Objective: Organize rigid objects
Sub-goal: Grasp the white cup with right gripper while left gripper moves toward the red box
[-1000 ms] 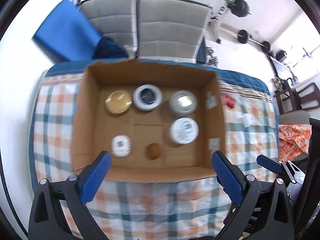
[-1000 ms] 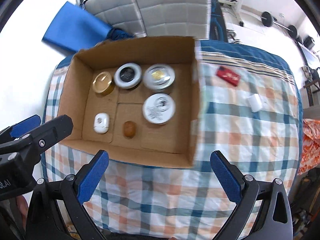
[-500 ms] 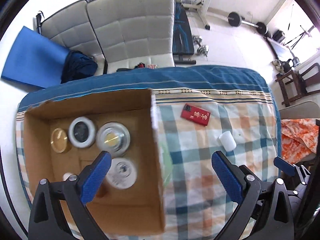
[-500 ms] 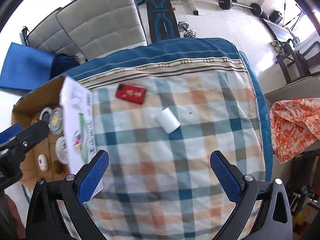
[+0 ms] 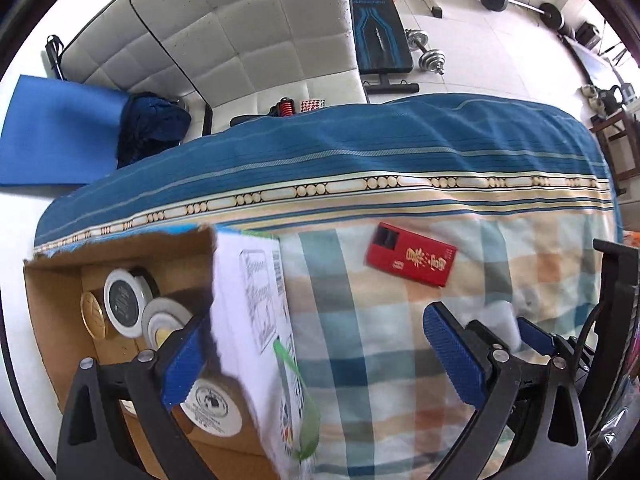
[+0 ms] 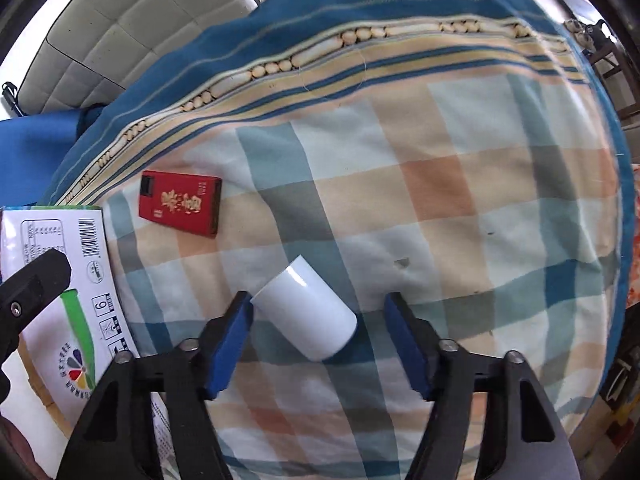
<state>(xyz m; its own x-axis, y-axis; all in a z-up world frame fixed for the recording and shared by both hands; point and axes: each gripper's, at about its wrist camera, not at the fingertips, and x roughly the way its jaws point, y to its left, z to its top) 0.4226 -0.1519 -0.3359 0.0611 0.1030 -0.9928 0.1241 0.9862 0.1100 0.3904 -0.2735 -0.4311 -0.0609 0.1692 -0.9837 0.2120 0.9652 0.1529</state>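
A white cylinder (image 6: 308,312) lies on its side on the checked cloth, between the open fingers of my right gripper (image 6: 320,340), which are not closed on it. A red flat box (image 6: 180,203) lies to its upper left; it also shows in the left wrist view (image 5: 411,259). My left gripper (image 5: 320,356) is open and empty, straddling the right wall of the cardboard box (image 5: 60,280). Inside the box are several round tins, among them a gold one (image 5: 93,315) and a white-rimmed dark one (image 5: 122,303). The right gripper's fingers (image 5: 536,334) and the cylinder (image 5: 498,322) show blurred at the left view's lower right.
The box's printed white flap (image 5: 260,320) stands upright between the tins and the open cloth. The table's far edge carries a blue striped border (image 5: 360,148). A white padded bench (image 5: 240,32), a blue mat (image 5: 52,128) and weights (image 5: 430,56) lie on the floor beyond.
Both grippers have swung right and moved down closer to the table. The right gripper has come down around the white cylinder. The left view has shifted from the box's inside to its right wall.
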